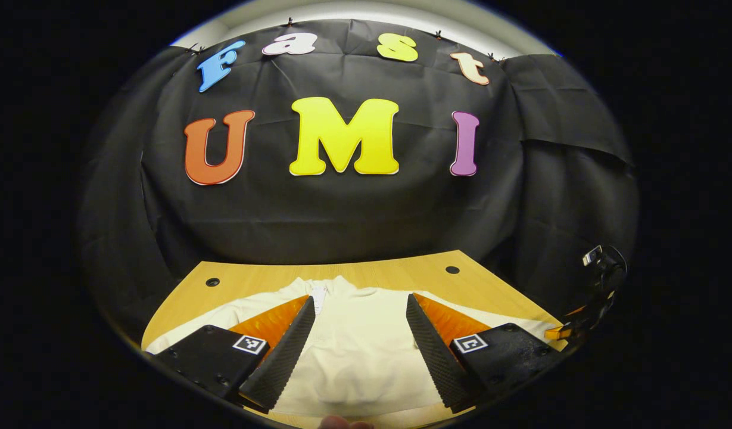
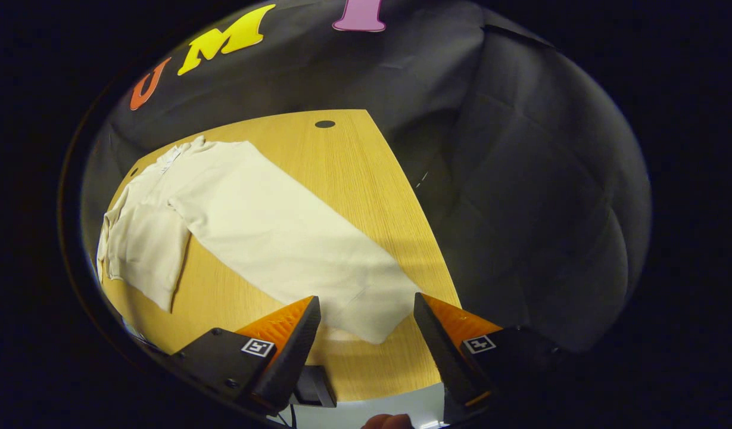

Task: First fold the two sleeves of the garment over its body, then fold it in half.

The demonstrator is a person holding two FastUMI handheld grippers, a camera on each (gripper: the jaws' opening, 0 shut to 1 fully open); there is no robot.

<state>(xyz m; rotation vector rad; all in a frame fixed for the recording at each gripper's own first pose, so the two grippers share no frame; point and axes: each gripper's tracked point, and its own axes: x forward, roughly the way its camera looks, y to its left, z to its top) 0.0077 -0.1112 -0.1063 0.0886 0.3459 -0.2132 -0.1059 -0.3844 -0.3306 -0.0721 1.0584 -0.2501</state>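
Left gripper view: left tool point(image 1: 361, 333) is hovering with fingers spread wide, gripping nothing, over the garment point(image 1: 360, 351), which is lying flat on the worktop point(image 1: 401, 274). Soft cream knit, collar on the garment's far side. Risk: pinching two layers and dragging the body askew.

Right gripper view: right tool point(image 2: 366, 339) is gaping, empty, just short of the sleeve point(image 2: 294, 238), a long limp band splayed out from the garment. Smooth wood is letting cloth slide; a shallow bite may slip.
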